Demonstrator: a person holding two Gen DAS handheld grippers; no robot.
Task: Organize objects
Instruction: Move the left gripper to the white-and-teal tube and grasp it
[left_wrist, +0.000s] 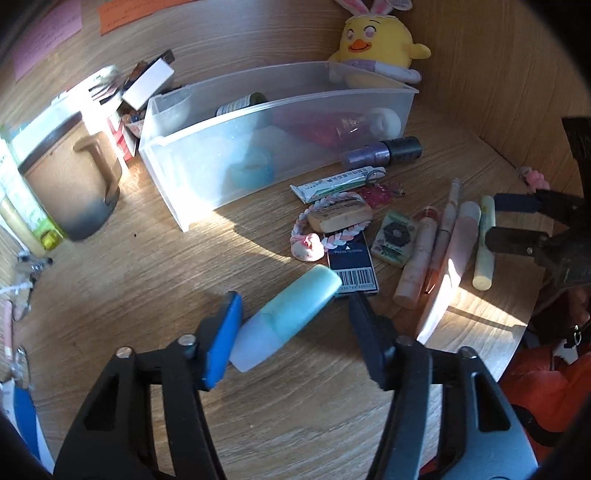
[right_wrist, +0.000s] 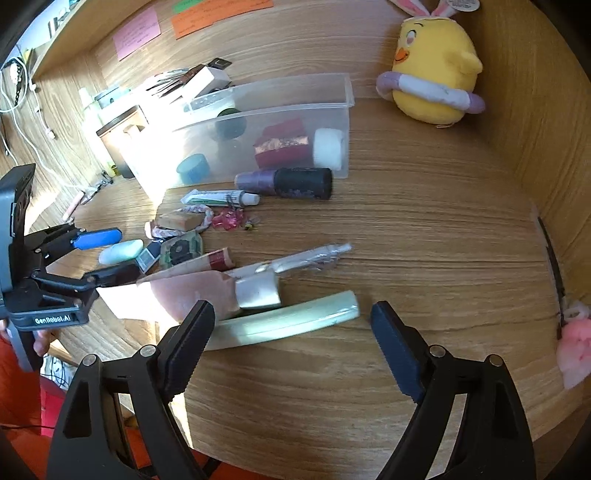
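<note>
Bare wooden desk surface (right_wrist: 424, 229) is being left open to the right of the clutter, between the clear plastic bin (right_wrist: 343, 110) and the near edge. Passage toward the bin's front wall is being blocked by a purple bottle (right_wrist: 284, 181) and a small tube (right_wrist: 218, 197) lying just beside it. The middle ground is being crowded by a braided cord (left_wrist: 332, 230), a barcode box (left_wrist: 352, 267) and a row of pink tubes (left_wrist: 443, 254). The far right corner is being occupied by a yellow plush chick (right_wrist: 436, 81). The left side is being closed off by a dark mug (left_wrist: 79, 184).
</note>
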